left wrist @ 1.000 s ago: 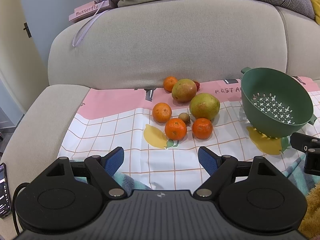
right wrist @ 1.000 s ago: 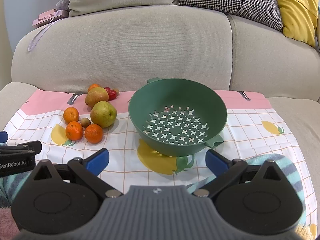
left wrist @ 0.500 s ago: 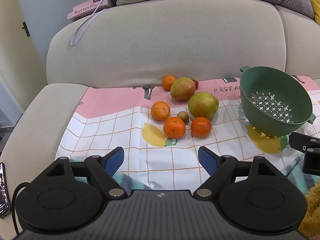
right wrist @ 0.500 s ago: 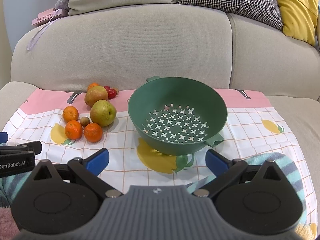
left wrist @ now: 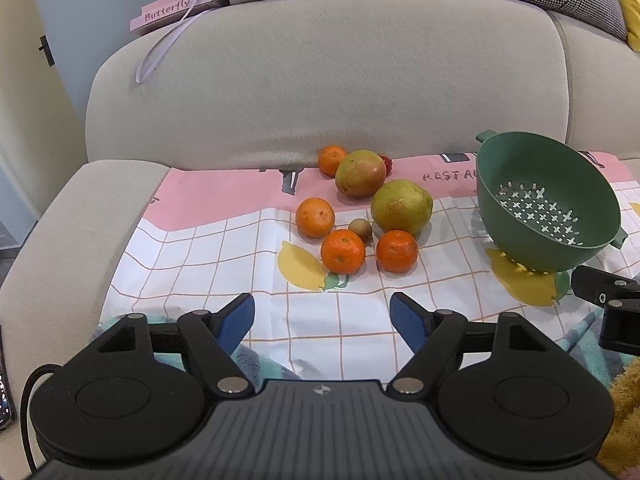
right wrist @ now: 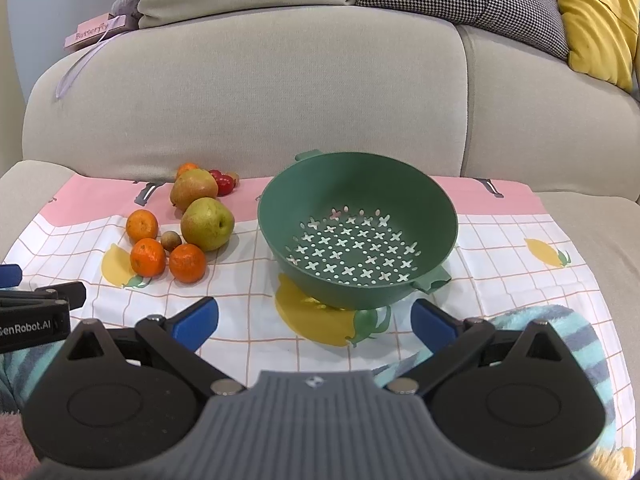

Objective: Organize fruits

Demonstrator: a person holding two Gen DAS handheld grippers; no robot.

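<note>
A cluster of fruit lies on a checked cloth [left wrist: 224, 264] on the sofa seat: several oranges [left wrist: 343, 251], a green pear [left wrist: 401, 207], a reddish pear [left wrist: 360, 173], a small brown fruit [left wrist: 360, 229] and a red fruit [right wrist: 221, 181]. An empty green colander [right wrist: 357, 232] stands right of them, also in the left wrist view [left wrist: 546, 206]. My left gripper [left wrist: 322, 318] is open and empty, a little short of the oranges. My right gripper [right wrist: 315, 320] is open and empty just before the colander.
The sofa backrest [left wrist: 320, 80] rises right behind the fruit. A pink "Butterfly" book [left wrist: 170, 12] lies on top of it. Cushions, one yellow [right wrist: 596, 20], lean at the back. A striped blanket [right wrist: 560, 344] lies at the cloth's near edge.
Both grippers have drifted slightly upward and forward; the fruit and colander sit a touch lower-left in view. Nothing was grasped or moved.
</note>
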